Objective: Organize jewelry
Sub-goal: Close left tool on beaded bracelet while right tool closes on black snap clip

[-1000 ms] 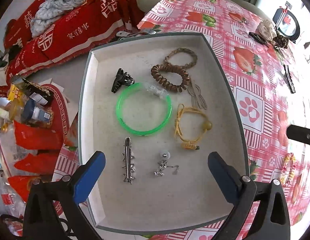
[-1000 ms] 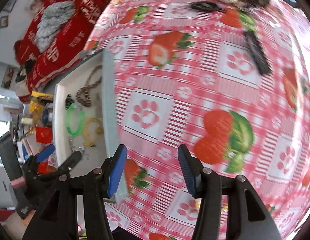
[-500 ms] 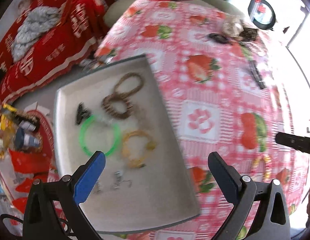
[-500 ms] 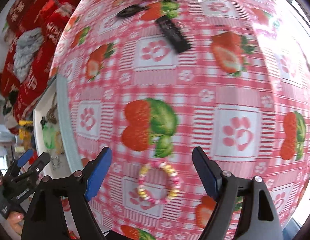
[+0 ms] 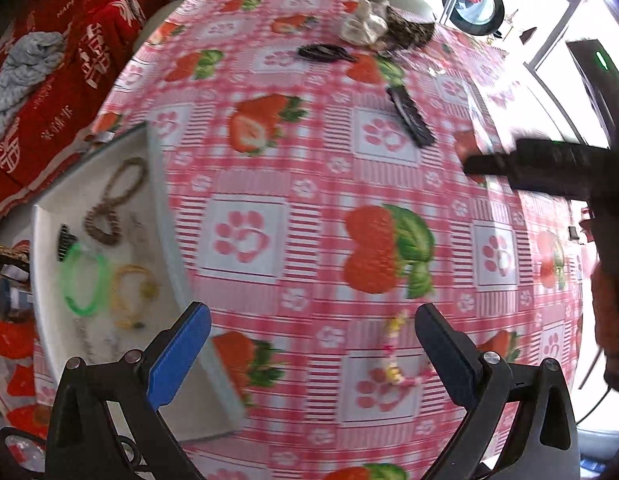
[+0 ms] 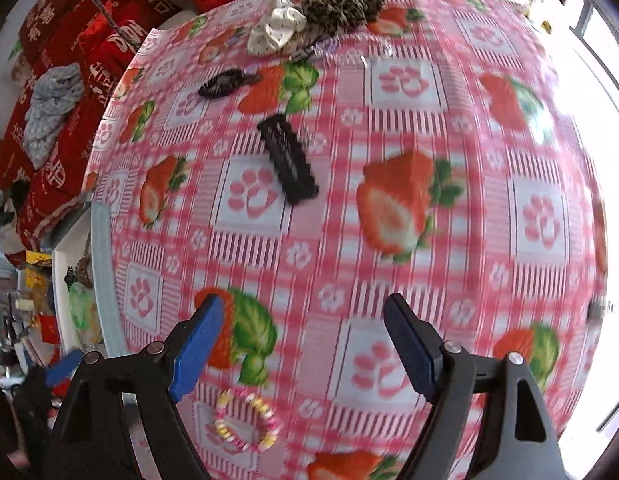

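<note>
Both cameras ride on the hand-held grippers and look steeply down, close over the strawberry tablecloth [image 5: 309,184]. They share the bead bracelet [image 6: 245,420], the black hair clip [image 6: 287,160] and the grey tray [image 5: 165,216], which sits at the left in each view.
</note>
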### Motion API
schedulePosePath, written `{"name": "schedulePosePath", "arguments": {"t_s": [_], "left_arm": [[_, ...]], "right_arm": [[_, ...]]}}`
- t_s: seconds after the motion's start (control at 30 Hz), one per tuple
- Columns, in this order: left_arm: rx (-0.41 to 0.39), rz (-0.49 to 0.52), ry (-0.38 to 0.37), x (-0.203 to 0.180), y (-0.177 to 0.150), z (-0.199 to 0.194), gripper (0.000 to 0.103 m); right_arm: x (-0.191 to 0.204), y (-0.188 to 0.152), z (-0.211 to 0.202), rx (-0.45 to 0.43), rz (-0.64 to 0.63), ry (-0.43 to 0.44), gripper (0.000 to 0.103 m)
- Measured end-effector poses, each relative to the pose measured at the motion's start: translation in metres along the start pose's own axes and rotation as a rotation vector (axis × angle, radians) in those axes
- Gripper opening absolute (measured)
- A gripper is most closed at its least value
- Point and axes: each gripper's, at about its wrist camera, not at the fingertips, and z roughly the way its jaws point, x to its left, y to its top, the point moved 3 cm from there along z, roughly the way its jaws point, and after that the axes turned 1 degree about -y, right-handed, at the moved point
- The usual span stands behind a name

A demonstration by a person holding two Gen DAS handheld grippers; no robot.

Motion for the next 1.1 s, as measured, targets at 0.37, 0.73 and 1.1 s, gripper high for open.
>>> {"name": "schedulePosePath", "arguments": {"t_s": [0.37, 0.73, 1.1], "left_arm": [[0.058, -0.068, 0.065, -0.031, -0.019, 0.032, 0.103], [0.136, -0.09, 0.07, -0.043, -0.039, 0.061, 0.082], [0.111, -0.067, 0.062, -0.065, -0.038, 0.06, 0.052]], "right_arm": [[0.007, 0.05, 0.036, 0.036, -0.154, 0.027, 0.084], [0.016, 0.069, 0.066, 0.024, -0.225, -0.04, 0.084], [0.039, 0.075, 0.08, -0.024, -0.307, -0.191, 0.07]]}}
